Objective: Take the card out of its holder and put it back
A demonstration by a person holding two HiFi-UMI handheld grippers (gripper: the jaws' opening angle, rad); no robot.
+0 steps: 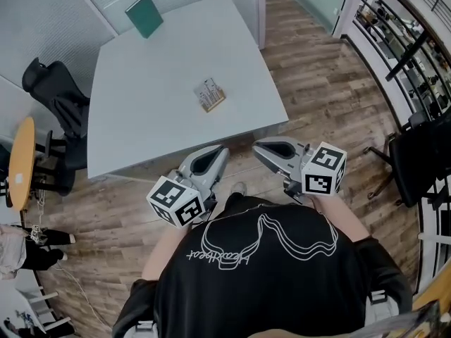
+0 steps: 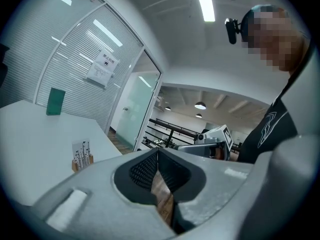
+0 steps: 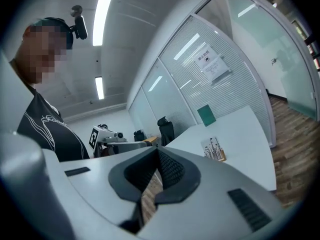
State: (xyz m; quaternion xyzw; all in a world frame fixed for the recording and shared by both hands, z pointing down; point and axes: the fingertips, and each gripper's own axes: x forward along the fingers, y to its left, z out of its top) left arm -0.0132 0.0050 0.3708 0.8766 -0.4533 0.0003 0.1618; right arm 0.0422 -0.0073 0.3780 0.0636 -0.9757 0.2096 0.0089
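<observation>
Here both tools are held low in the frame of the head view, close in front of the person's [image 1: 261, 273] dark shirt and short of the near edge of the white table [image 1: 141, 125], over the wood-plank floor [image 1: 331, 97]. The left gripper [image 1: 223, 148] has its jaws fully together, the ribbed pads meeting at the tip with nothing between them, as its own view shows. The right gripper [image 1: 256, 146] is likewise closed on nothing, its pads touching at the tip. The two point up the frame, side by side and slightly toward each other. The card [image 1: 207, 90], white with a dark printed pattern, stands upright in its small wooden holder [image 1: 214, 104] near the middle of the table, well apart from both grippers. In the upper left of the head view a green board [image 1: 144, 15] lies at the far corner of the table, and a dark office chair [image 1: 60, 104] stands at the left side of the table.
</observation>
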